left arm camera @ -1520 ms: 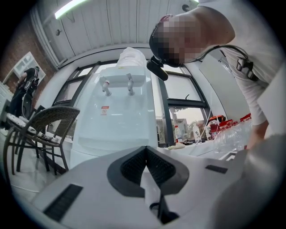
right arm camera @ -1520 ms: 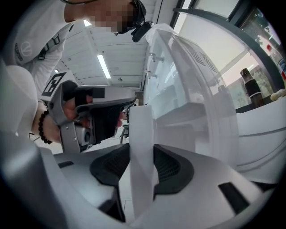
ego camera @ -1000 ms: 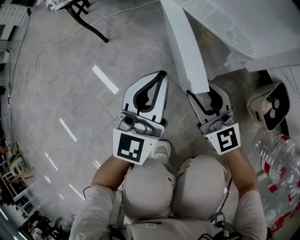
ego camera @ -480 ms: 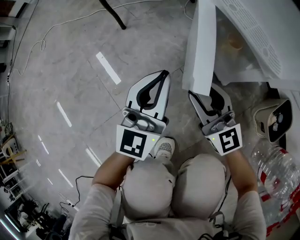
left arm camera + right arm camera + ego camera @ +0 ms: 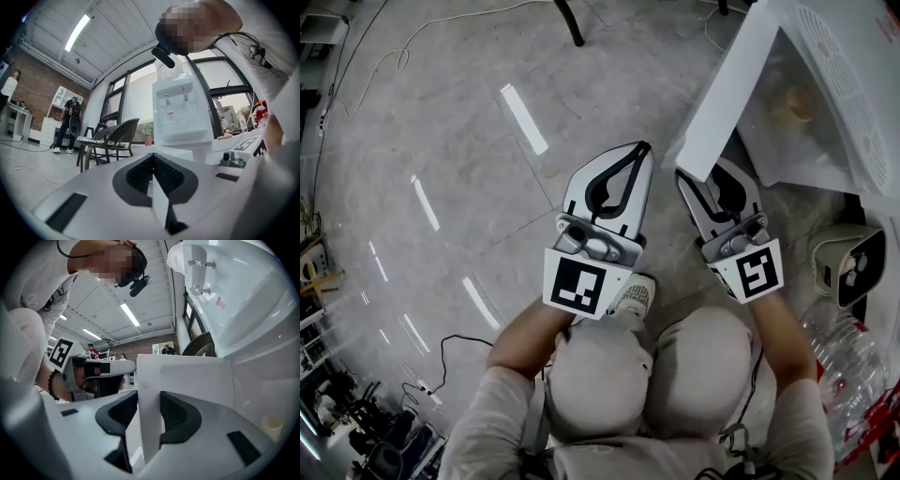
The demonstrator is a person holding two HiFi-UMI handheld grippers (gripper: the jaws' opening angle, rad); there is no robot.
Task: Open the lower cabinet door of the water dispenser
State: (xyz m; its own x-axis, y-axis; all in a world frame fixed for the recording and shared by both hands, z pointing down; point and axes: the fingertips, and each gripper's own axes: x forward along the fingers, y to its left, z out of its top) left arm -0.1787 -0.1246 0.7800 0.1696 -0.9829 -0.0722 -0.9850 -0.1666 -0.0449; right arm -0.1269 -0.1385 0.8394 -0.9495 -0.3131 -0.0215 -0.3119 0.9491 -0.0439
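Observation:
The white water dispenser [image 5: 848, 80] stands at the upper right of the head view. Its lower cabinet door [image 5: 727, 89] is swung out from the body, and a pale cup [image 5: 797, 103] shows inside. My right gripper [image 5: 705, 173] has the door's free edge between its jaws, which are closing, with both pads against the panel. The right gripper view shows that gripper [image 5: 149, 399] astride the door [image 5: 187, 376]. My left gripper [image 5: 639, 148] is shut with nothing in it, hanging over the floor just left of the door. From the left gripper [image 5: 152, 157] the dispenser [image 5: 180, 112] shows ahead.
A beige appliance [image 5: 848, 262] and clear plastic water bottles [image 5: 848, 356] sit on the floor at the right. A dark chair leg [image 5: 572, 23] and a white cable [image 5: 412, 37] lie at the far side. A wicker chair [image 5: 110, 138] and a standing person [image 5: 70, 122] are farther off.
The door has swung further out from the dispenser with my right gripper on its edge. Both grippers have moved sideways together, and the dispenser sits further right in the head view.

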